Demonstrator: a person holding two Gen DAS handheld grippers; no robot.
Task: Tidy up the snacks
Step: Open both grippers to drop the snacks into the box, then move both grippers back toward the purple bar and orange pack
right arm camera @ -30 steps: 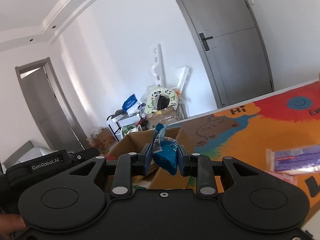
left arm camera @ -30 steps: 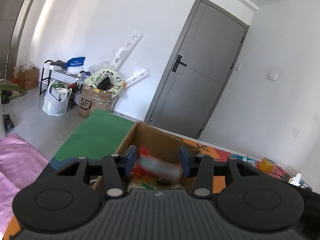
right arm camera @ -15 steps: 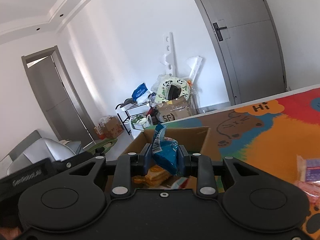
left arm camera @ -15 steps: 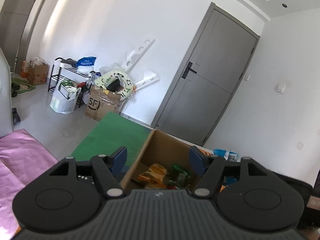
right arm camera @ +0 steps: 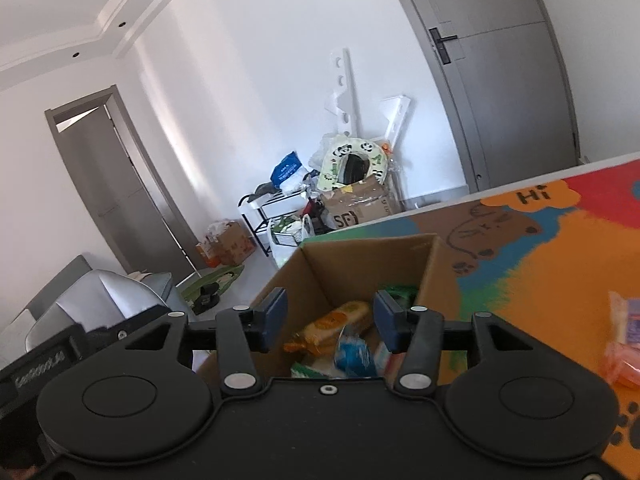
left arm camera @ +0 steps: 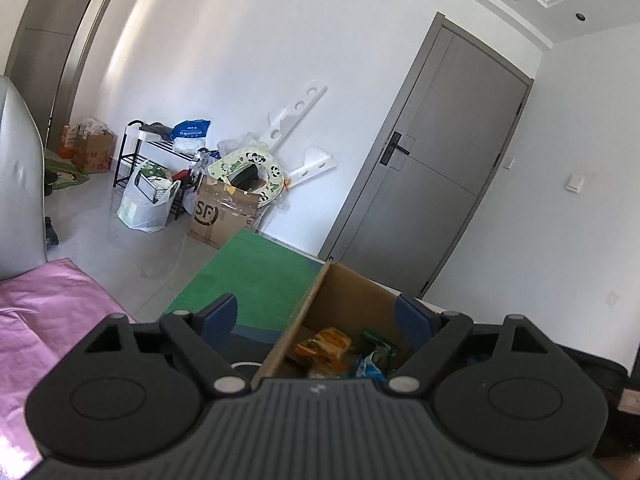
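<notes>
An open cardboard box (right arm camera: pixel 320 276) stands on the colourful mat and holds several snack packs, among them an orange pack (right arm camera: pixel 340 320) and a blue pack (right arm camera: pixel 354 356). My right gripper (right arm camera: pixel 330 320) is open and empty just above the box. The box also shows in the left wrist view (left arm camera: pixel 348 300) with the orange pack (left arm camera: pixel 326 344) and the blue pack (left arm camera: pixel 368 366) inside. My left gripper (left arm camera: pixel 316 316) is wide open and empty over the box's left wall.
The play mat (right arm camera: pixel 560 264) spreads to the right, with pink and orange snack packs (right arm camera: pixel 624 344) at its right edge. A green mat section (left arm camera: pixel 248 276) lies left of the box. Floor clutter and an SF carton (left arm camera: pixel 220 216) stand by the far wall near a grey door (left arm camera: pixel 432 176).
My left gripper let go of its red snack and opened wide. My right gripper opened and the blue pack dropped into the box.
</notes>
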